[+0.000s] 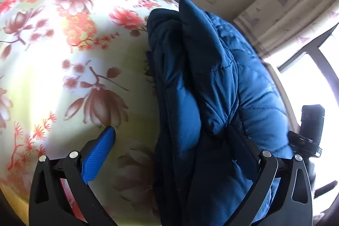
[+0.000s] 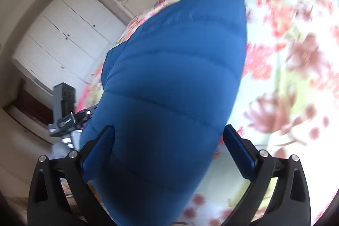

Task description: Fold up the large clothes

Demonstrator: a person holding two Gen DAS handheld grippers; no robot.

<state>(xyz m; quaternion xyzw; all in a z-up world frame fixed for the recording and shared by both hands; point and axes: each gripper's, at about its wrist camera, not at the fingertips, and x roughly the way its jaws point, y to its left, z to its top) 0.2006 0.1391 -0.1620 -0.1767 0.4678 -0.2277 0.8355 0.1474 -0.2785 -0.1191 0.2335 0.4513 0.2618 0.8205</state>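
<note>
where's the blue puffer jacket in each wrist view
Left wrist: the blue puffer jacket fills the right half, running from top centre down between the gripper's fingers.
Right wrist: the jacket fills the centre, between the wide-open fingers.
Shared landmark: the floral bedspread, left of the jacket in the left wrist view, right of it in the right wrist view.

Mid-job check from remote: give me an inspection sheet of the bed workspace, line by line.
Surface: bed with floral sheet, red and brown flowers on pale cream.
Job's things: blue puffer jacket, quilted, bunched lengthwise on the sheet; darker lining shows in the left wrist view.
Clutter: nothing seen on the sheet besides the jacket.
Grippers: left gripper jaws spread wide, one blue pad over the sheet, the other hidden by the jacket. Right gripper jaws wide, jacket between them, pads not seen pressing.
Cables: nothing seen.
Surroundings: white wardrobe doors, curtain, bright window.
</note>
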